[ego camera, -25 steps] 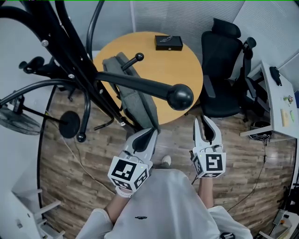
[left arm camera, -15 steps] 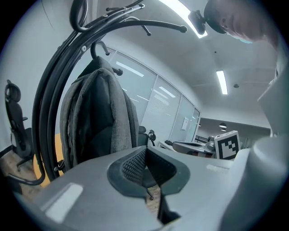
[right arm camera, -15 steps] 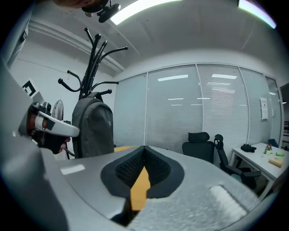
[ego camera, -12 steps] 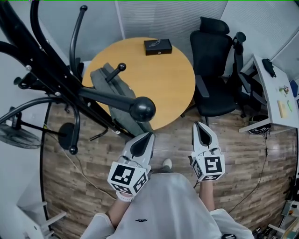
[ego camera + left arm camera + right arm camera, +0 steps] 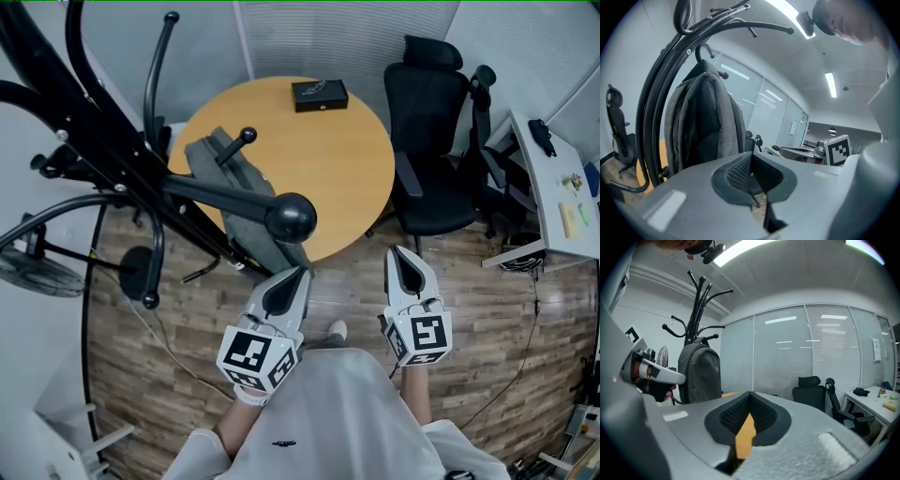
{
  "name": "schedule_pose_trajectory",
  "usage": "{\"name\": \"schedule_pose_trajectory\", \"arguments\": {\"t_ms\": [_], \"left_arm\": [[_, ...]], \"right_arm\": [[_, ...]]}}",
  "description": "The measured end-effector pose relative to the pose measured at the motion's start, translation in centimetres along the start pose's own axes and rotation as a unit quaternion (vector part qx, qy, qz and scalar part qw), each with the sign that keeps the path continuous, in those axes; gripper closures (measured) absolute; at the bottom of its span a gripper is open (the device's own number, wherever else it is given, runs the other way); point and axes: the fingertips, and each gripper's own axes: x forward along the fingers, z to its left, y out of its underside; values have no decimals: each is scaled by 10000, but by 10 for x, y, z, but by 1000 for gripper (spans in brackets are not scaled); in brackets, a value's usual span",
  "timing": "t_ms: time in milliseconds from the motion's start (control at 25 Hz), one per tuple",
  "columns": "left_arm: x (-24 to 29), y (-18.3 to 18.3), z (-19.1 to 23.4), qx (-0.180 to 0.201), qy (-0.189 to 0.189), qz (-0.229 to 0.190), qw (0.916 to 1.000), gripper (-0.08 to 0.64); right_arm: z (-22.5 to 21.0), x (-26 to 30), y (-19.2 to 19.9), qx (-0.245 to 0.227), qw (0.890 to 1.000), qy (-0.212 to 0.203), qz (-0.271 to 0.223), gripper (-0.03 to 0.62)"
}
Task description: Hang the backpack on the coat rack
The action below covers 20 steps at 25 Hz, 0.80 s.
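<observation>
Already, a grey, soft-sided backpack [image 5: 258, 234] is hung upright from the black coat rack [image 5: 112, 159], beside the round tabletop [image 5: 319, 159]. Fingers of the left gripper [image 5: 298, 275] and right gripper [image 5: 398, 253] are closed together, nothing held.

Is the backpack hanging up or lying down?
Hanging up. The grey backpack dangles upright from the top of the black coat rack.
</observation>
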Motion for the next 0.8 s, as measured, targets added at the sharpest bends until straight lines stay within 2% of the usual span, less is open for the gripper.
{"name": "schedule_pose_trajectory", "arguments": {"t_ms": [400, 800], "left_arm": [[-1, 1, 0, 1, -4, -9, 10000, 543], [-2, 2, 1, -4, -18, -16, 10000, 543]], "right_arm": [[2, -2, 4, -93, 9998, -37, 154, 591], [2, -2, 2, -94, 9999, -40, 72, 591]]}}
